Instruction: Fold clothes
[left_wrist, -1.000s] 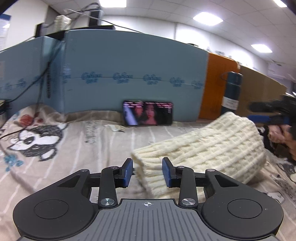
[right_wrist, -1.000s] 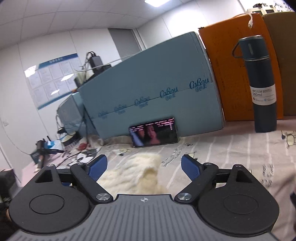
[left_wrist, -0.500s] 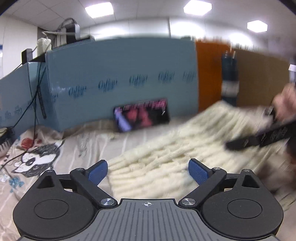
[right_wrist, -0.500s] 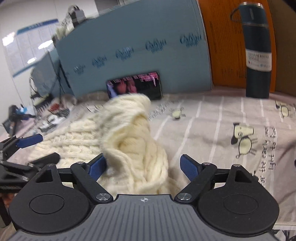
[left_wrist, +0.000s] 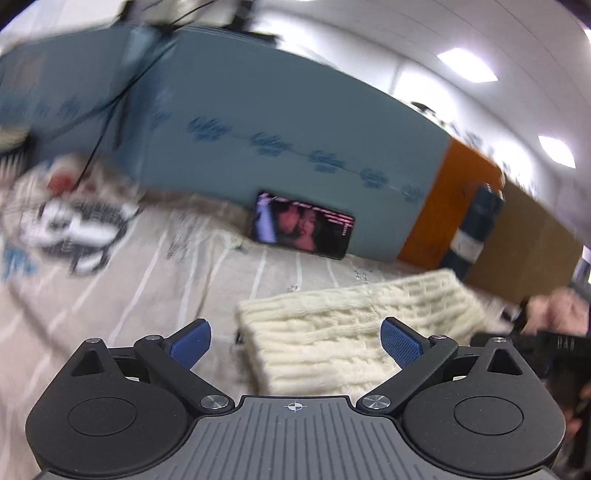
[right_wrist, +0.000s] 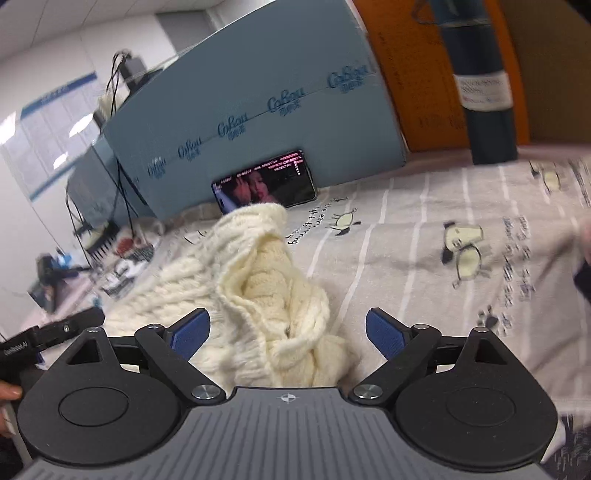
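One cream sweater (left_wrist: 354, 328) at lower centre; both grippers, left gripper (left_wrist: 295, 341) and right gripper (right_wrist: 288, 332), have just spread apart; left view's edges blur.

The sweater (left_wrist: 354, 332) was cream-white with a cable-knit rib pattern. The sheet (right_wrist: 424, 229) beneath it was beige-grey with pale stripes, printed with cartoon glasses, dark lettering and, far left, a black-and-white cartoon dog (left_wrist: 74, 229). Behind stood a blue-grey foam board (right_wrist: 258, 110) bearing a row of darker blue logos, an orange board (right_wrist: 406, 74) to its right, and a dark teal bottle (right_wrist: 480, 81) with a white label. Both grippers had black arms and blue pads (left_wrist: 190, 341).
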